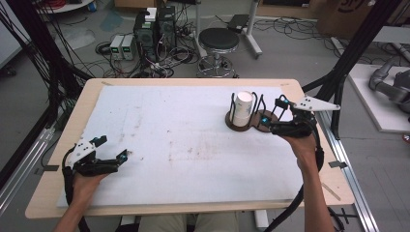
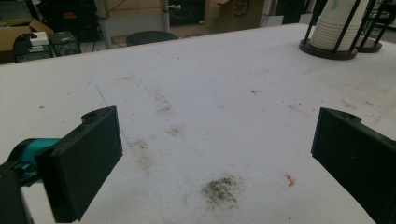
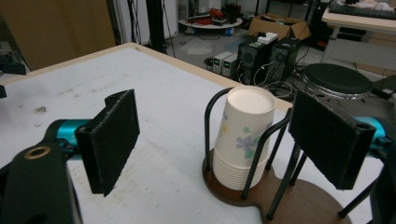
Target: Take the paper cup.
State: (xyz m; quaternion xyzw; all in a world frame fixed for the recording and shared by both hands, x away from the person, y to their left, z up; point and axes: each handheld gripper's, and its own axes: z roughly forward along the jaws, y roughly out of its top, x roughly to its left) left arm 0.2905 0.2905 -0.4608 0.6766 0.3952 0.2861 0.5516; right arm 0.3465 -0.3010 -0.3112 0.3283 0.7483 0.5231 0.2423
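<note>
A stack of white paper cups with a flower print (image 1: 243, 109) (image 3: 243, 135) stands upside down in a black wire holder on a brown wooden base (image 1: 250, 126) (image 3: 299, 200), at the table's far right. My right gripper (image 1: 273, 110) (image 3: 222, 135) is open just right of the holder, its jaws to either side of the stack and a little short of it. The holder's second bay, beside the cups, has nothing in it. My left gripper (image 1: 112, 148) (image 2: 217, 135) is open and empty low over the near left of the white sheet. Far off in the left gripper view stands the cup stack (image 2: 334, 23).
A stained white foam sheet (image 1: 183, 140) covers the wooden table (image 1: 92, 89). Behind the table are a black stool (image 1: 219, 41), computer towers (image 1: 154, 29) and loose cables on the floor. Black frame poles rise at both sides.
</note>
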